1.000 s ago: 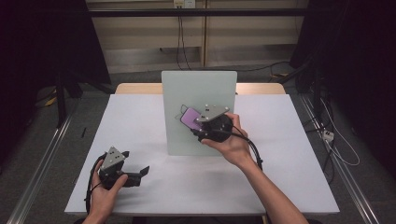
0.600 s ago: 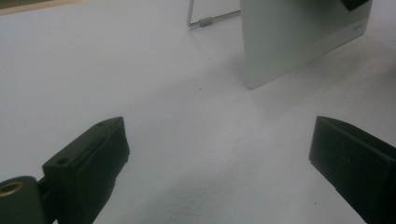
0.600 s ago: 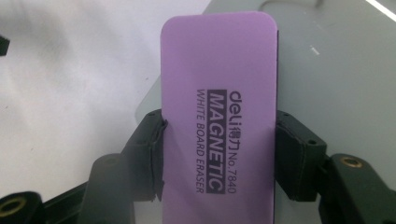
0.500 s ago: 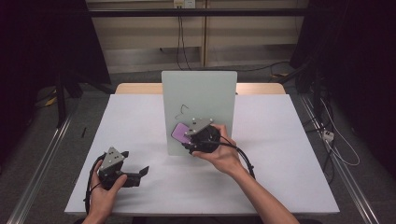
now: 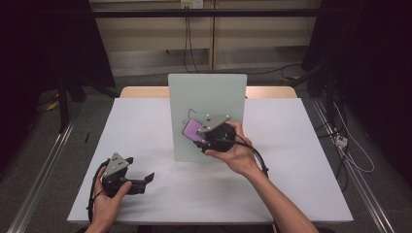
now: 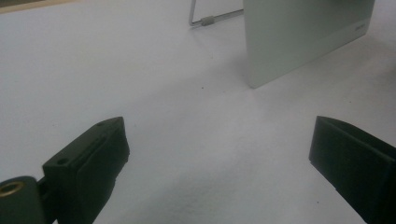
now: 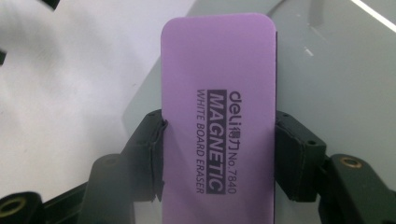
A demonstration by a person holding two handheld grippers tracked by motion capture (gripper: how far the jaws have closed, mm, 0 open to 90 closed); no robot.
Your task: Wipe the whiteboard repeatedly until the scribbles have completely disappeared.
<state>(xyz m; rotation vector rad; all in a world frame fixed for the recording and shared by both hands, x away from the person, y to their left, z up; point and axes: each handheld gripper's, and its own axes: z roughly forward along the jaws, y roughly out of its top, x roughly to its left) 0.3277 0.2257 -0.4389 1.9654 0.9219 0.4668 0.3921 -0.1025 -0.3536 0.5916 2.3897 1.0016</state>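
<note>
The right gripper has moved since a second ago: it slid down and to the left on the board, then came back up and a bit to the right. The purple eraser went along with it. The left gripper has stayed where it was.

The biggest thing is the white table. On it stands the pale grey whiteboard, upright in the middle, leaning on a thin wire stand at its back.

The right gripper is up against the front of the whiteboard, near its lower half. A hand holds it from the right. Its two black jaws squeeze the long sides of the purple eraser, one jaw on each side. The eraser lies flat on the board, and its free end points up and to the left in the high view. Black words on it say "MAGNETIC WHITE BOARD ERASER".

The left gripper rests low on the table near the front left, well apart from the board. Its jaws are wide apart with nothing between them, just bare table.
</note>
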